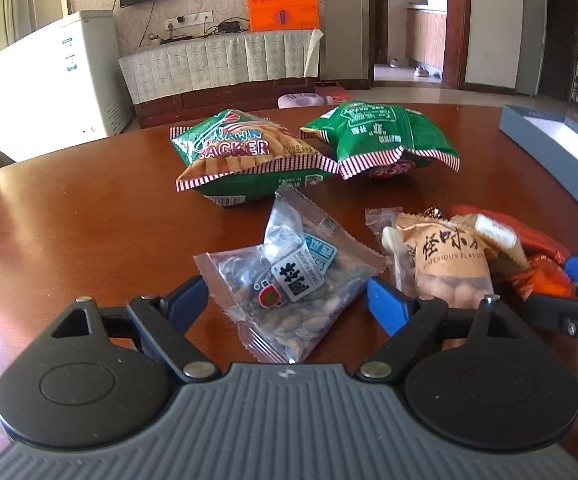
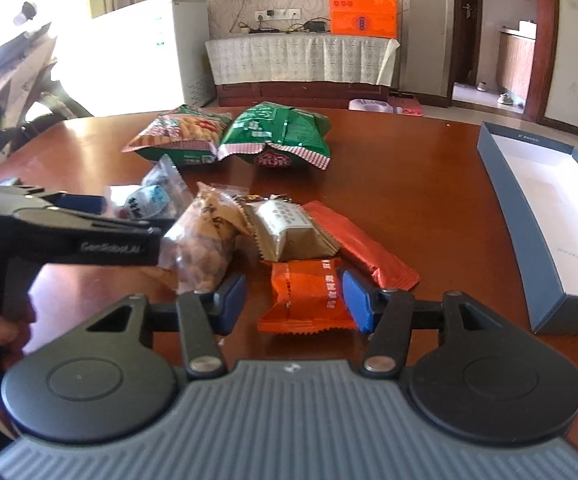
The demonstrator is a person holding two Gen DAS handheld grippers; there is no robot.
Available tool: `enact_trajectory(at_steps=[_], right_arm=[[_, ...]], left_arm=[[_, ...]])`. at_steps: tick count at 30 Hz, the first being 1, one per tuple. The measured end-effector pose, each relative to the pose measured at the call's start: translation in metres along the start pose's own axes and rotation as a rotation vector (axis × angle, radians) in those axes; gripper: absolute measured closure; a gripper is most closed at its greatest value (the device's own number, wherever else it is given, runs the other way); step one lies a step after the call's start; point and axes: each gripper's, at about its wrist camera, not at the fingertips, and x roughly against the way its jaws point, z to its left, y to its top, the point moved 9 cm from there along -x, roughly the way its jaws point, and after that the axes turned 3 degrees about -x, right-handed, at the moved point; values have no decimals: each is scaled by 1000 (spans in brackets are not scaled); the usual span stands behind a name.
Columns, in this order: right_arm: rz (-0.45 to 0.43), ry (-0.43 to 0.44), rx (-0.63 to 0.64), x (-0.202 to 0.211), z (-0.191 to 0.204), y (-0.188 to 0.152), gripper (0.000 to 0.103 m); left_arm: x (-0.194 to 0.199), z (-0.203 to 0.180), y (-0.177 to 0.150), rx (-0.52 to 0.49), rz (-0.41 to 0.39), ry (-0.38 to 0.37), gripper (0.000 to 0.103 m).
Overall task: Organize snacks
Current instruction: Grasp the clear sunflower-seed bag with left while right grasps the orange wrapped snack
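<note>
Straddling a clear seed packet [image 1: 289,288] on the desk [image 1: 89,220], the left gripper [image 1: 287,300] has its jaws wide apart, not pressing it. The right gripper [image 2: 295,300] has its jaws apart around an orange packet [image 2: 305,296], the right pad touching its edge. Two green bags [image 1: 249,152] lie farther back, and a box [image 2: 549,208] sits at the right.

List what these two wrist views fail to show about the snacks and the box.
- Blue box: far end cut off by the right wrist view's edge; mostly cut off in the left wrist view.
- Peanut packet: blurred, partly hidden behind the left tongs in the right wrist view.
- Orange packet: mostly hidden behind the right tongs in the left wrist view.
</note>
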Motion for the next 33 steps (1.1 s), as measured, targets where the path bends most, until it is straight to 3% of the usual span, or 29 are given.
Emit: enact_trajectory(at_steps=[5,8,10,24,33], right_arm=[[45,-7,-7,-12,-3,-4,47],[44,7,-1,-12,-1,-4,58],[46,13,6,-11,0,-4,60],[27,68,6,9,-9,-2,62],[-16,104,26,19,-3,5,62]], left_arm=[[-2,2,-1,11,7,-4,16],[-2,0,-2,5,8,-5,19],[-2,0,-2,4,8,-6,21],[8,4,-4,42,-21,-35,35],[14,12,-3,66,-31,-5,41]])
